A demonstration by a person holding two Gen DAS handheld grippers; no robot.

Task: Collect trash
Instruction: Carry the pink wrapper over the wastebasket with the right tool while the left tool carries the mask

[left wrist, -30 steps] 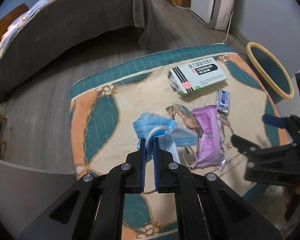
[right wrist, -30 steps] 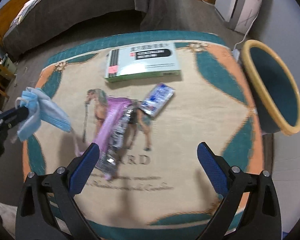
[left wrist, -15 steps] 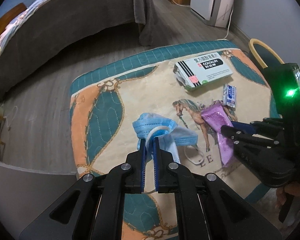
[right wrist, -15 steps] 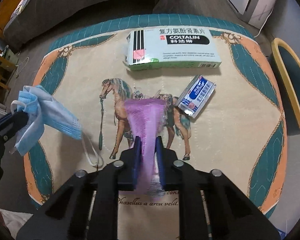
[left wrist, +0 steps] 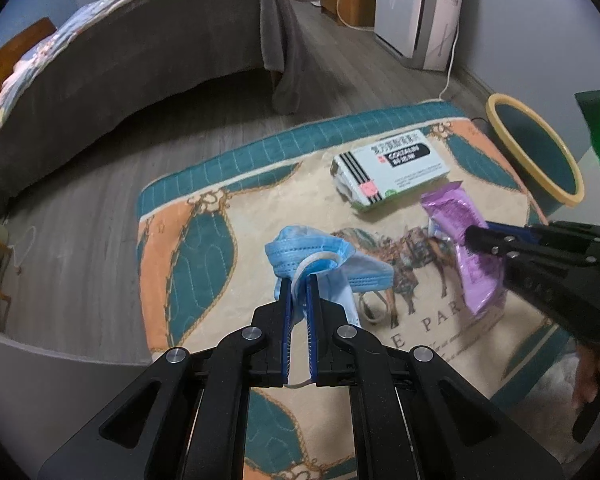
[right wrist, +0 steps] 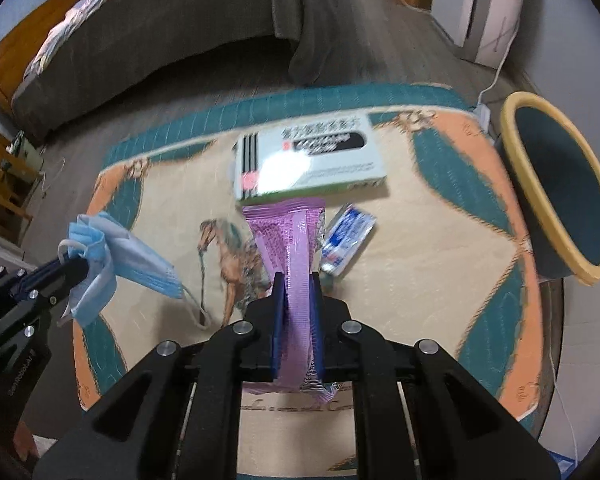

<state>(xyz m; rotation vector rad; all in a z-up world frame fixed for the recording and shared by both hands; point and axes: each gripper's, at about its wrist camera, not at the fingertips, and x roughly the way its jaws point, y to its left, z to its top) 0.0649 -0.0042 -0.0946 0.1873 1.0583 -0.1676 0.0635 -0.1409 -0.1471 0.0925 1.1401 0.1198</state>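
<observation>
Now my left gripper (left wrist: 299, 280) pinches the blue face mask (left wrist: 324, 256) over the rug (left wrist: 204, 240), my right gripper (right wrist: 296, 280) clamps the purple wrapper (right wrist: 288, 240); medicine box (right wrist: 312, 164) and small sachet (right wrist: 346, 240) lie toward the rug's far edge, bin (right wrist: 560, 196) beside its right edge.

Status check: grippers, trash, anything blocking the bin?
Left gripper shut on blue mask. Right gripper shut on purple wrapper. Medicine box, small packet on rug. Bin open, unobstructed.

A grey-covered bed (left wrist: 140, 52) stands beyond the patterned rug (left wrist: 188, 240).
</observation>
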